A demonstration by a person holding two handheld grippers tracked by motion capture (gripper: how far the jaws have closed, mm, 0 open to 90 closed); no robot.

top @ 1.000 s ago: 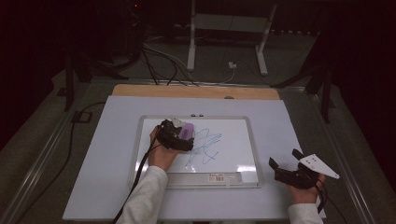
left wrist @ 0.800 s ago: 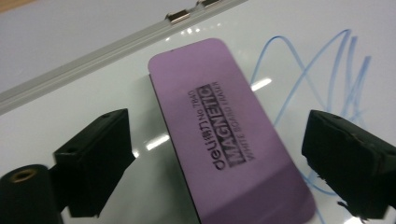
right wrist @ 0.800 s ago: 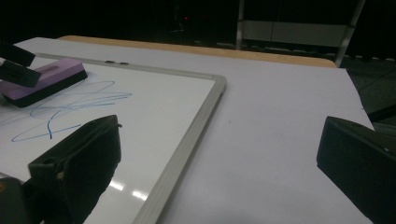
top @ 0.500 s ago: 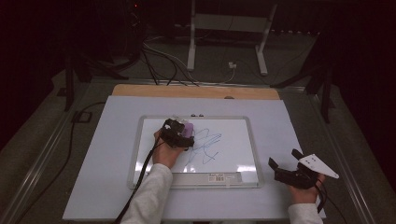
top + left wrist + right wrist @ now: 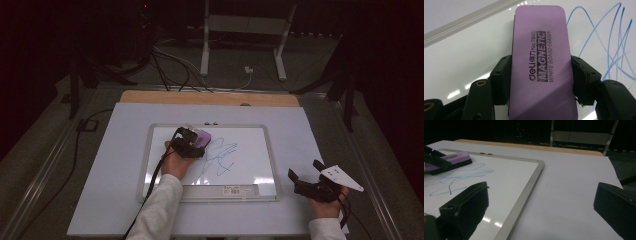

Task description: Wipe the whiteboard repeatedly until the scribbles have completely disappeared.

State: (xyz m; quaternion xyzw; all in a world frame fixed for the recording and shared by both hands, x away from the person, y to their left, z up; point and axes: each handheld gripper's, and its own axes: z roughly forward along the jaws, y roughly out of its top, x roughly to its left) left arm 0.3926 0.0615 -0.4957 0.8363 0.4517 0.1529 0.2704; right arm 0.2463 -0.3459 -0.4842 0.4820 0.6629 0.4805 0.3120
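Observation:
A purple magnetic whiteboard eraser point(image 5: 540, 50) lies on the whiteboard point(image 5: 250, 145) near its upper left, just left of a blue scribble point(image 5: 220, 157). My left gripper point(image 5: 541, 63) has just been closing around it, and its pads point(image 5: 504, 72) now press on both long sides of the eraser point(image 5: 203, 138). My right gripper point(image 5: 305, 171) rests open on the white sheet to the right of the board, with nothing between its jaws point(image 5: 544, 195). From there the eraser point(image 5: 451, 160) shows at the far left.
The board lies on a white sheet point(image 5: 115, 165) covering the table, with a wooden edge point(image 5: 210, 98) at the back. A cable point(image 5: 150, 195) trails from the left gripper. Stand legs point(image 5: 205, 50) and cables lie on the dark floor beyond.
The left gripper's jaws have narrowed onto the purple eraser, with the hand shifting slightly. The right hand and its gripper have stayed put.

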